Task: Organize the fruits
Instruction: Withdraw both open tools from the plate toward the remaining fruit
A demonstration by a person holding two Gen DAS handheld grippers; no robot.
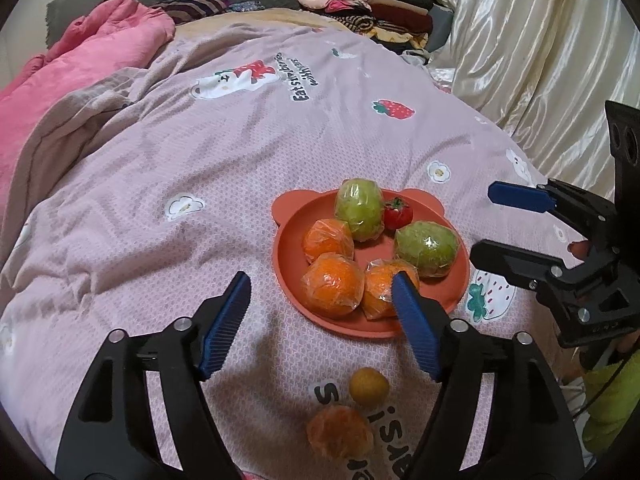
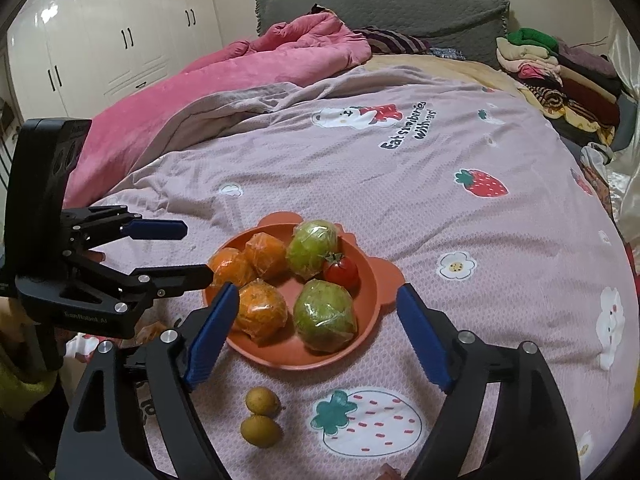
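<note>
- An orange bear-eared plate [image 2: 372, 312] is seen resting on a pink strawberry-print quilt [image 2: 440, 168] spread over the bed.
- Six wrapped or small fruits are held on the plate: three oranges in plastic film [image 2: 262, 310], two green fruits in film [image 2: 325, 314], and one cherry tomato [image 2: 341, 271] lodged between the green ones.
- Two small yellow-brown round fruits [image 2: 262, 400] are found on the quilt just in front of the plate, touching each other in the right wrist view.
- In the left wrist view another orange piece [image 1: 340, 432] is seen on the quilt near the lower edge; it may be peeled, but blur prevents certainty.
- The left hand-held gripper [image 1: 320, 316] is held released, its blue pads apart over the plate's near rim, with nothing clasped.
- The right hand-held gripper [image 2: 316, 336] is likewise spread wide above the plate, empty.
- A stack of folded clothes [image 2: 560, 72] is piled at the far corner.
</note>
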